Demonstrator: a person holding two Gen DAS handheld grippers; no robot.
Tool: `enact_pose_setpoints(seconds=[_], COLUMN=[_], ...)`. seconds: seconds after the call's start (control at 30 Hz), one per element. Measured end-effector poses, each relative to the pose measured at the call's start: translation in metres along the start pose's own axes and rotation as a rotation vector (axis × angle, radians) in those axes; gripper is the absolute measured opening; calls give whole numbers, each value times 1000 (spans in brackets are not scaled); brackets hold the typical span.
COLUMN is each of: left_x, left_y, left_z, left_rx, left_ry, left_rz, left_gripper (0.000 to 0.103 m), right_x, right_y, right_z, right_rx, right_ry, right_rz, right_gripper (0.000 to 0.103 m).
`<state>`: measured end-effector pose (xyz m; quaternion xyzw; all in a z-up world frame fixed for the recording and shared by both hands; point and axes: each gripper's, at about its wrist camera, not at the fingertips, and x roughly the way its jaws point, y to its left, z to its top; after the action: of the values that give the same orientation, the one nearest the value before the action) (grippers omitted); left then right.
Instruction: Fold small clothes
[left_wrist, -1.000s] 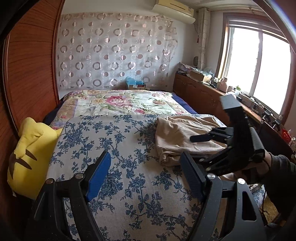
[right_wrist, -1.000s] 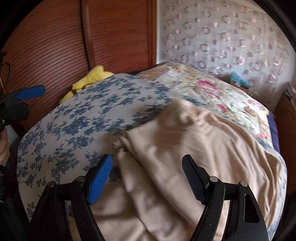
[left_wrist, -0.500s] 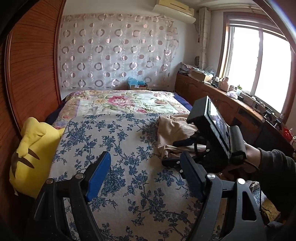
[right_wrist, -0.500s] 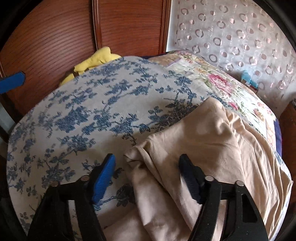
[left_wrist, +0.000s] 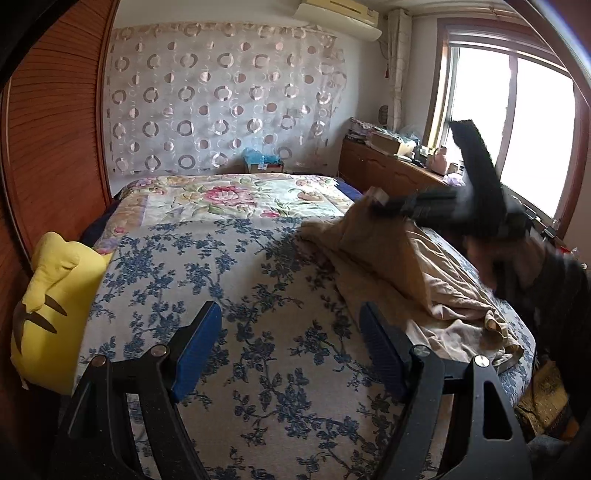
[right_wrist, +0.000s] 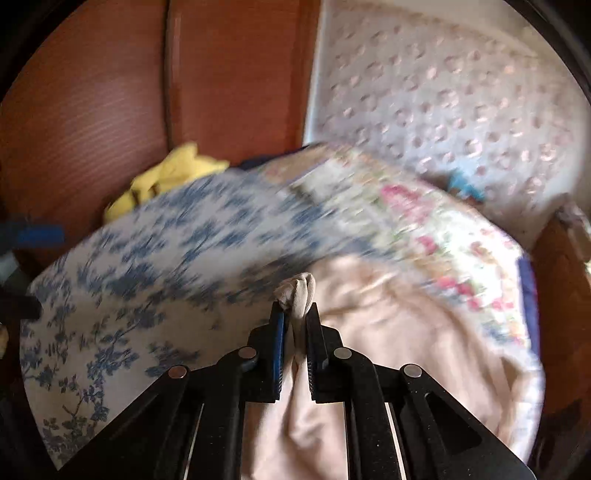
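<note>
A beige garment (left_wrist: 413, 273) lies crumpled on the right side of the bed (left_wrist: 229, 280), which has a blue floral cover. My right gripper (right_wrist: 295, 314) is shut on a bunched edge of the beige garment (right_wrist: 388, 332) and lifts it off the bed. In the left wrist view the right gripper (left_wrist: 384, 205) shows blurred, holding the cloth's far corner up. My left gripper (left_wrist: 291, 336) is open and empty above the floral cover, left of the garment.
A yellow plush pillow (left_wrist: 48, 306) leans on the wooden wardrobe (left_wrist: 48, 147) at the bed's left edge. A pink floral quilt (left_wrist: 236, 199) covers the far end. A wooden cabinet (left_wrist: 388, 171) with clutter runs under the window on the right.
My right gripper closed on the garment's edge and lifted it up and away. My left gripper stayed open and moved little.
</note>
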<state>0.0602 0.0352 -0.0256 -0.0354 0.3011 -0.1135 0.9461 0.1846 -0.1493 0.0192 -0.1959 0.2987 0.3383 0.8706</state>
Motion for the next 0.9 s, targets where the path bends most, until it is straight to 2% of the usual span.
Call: enact_pose_setpoints(seconds=[0.23,0.37,0.5,0.57,0.6,0.63,0.67,0.8,0.9], left_x=[5,6,10,13,13,15,17,19,21], left_y=[-15,-22,-27,-31,-33,-35,-37,-45,-53], left_z=[-2,-3,-5,-7,-8,-9,-10,-14,-18], left_rx=[19,28,33,44,48,52,54,63,74], left_ry=[17,25,43,53,56,63,69,80,89], left_rz=[-41,-56,-74,-79,-81,-83,-87,-96,-108], left_gripper=[78,78,78,78,78,78,78,78,78], right_x=[-47,-47,-29,-13,-5,2,5,-3,-26], right_y=[-69,-102,-126,-132,-134,-134,-133,-119,-93], right_z=[1,-5,-15,-18,-20,-21,-23,-28,-37], right_rx=[69,118,204,251,275,291,303,351,335], right_ry=[-18,11,67,115,144,161,164,162,130], right_rz=[-158,-242,-322,-379,-413,-453,-474,-432,-355], right_gripper=[10,10,10,21,33,38,38,39,39])
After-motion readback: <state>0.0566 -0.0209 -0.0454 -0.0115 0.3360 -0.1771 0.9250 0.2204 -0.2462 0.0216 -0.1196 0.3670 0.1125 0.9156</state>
